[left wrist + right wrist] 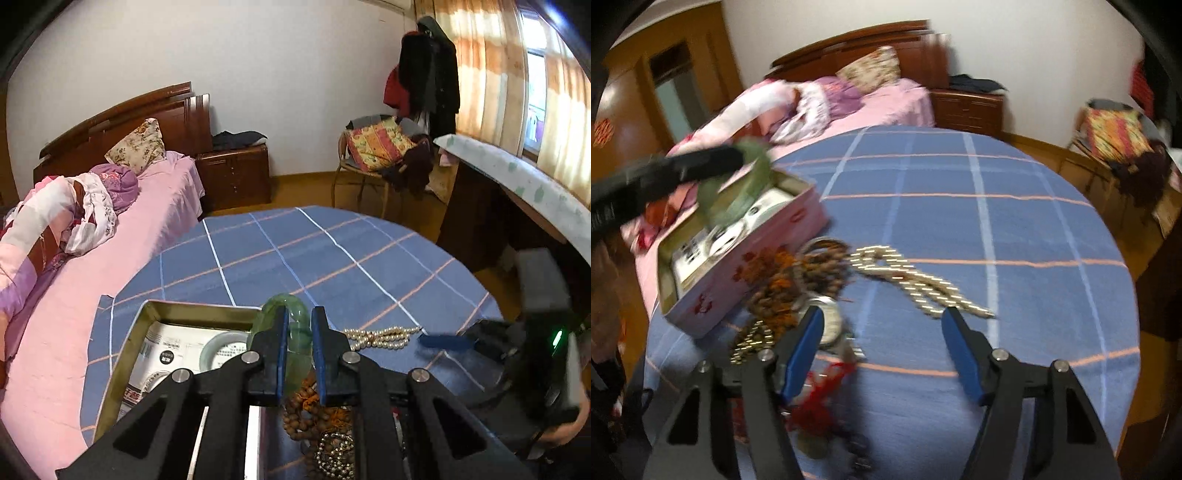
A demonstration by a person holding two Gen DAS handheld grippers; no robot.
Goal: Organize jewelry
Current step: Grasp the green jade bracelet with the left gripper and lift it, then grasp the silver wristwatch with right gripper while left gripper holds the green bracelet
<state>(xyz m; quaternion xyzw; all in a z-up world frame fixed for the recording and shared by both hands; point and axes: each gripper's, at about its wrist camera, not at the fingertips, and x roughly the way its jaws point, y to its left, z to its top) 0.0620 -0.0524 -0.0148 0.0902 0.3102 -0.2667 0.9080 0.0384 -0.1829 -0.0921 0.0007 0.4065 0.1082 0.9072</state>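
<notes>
Fingers first: the left gripper [300,325] is clamped on a green jade bangle [293,325], one blue pad on either side of the ring's band, while the right gripper [882,325] has its fingers [960,354] well apart with nothing between them, hanging over the tabletop [997,229] near the pearl strand.

Going big to small on progress: the pink floral tin [746,280] sits open on the left side of the blue checked cloth. It already has a printed paper liner and what looks like a pale bangle [225,349] lying in it, so I'd say at least one piece is sorted. The green bangle is lifted and sits just right of the tin's near corner, not inside yet. Still loose on the cloth: the pearl necklace [380,336] out to the right, the brown wooden bead string [306,410] with orange tassel, a silvery bead chain [336,454], and a red-tasselled charm [820,398] near the right gripper. So roughly early-to-middle, I reckon.

Orientation: the held bangle stands on edge, tilted a bit, its opening roughly facing left-right. The pearl strand's long axis runs left-to-right in the left wrist view.
</notes>
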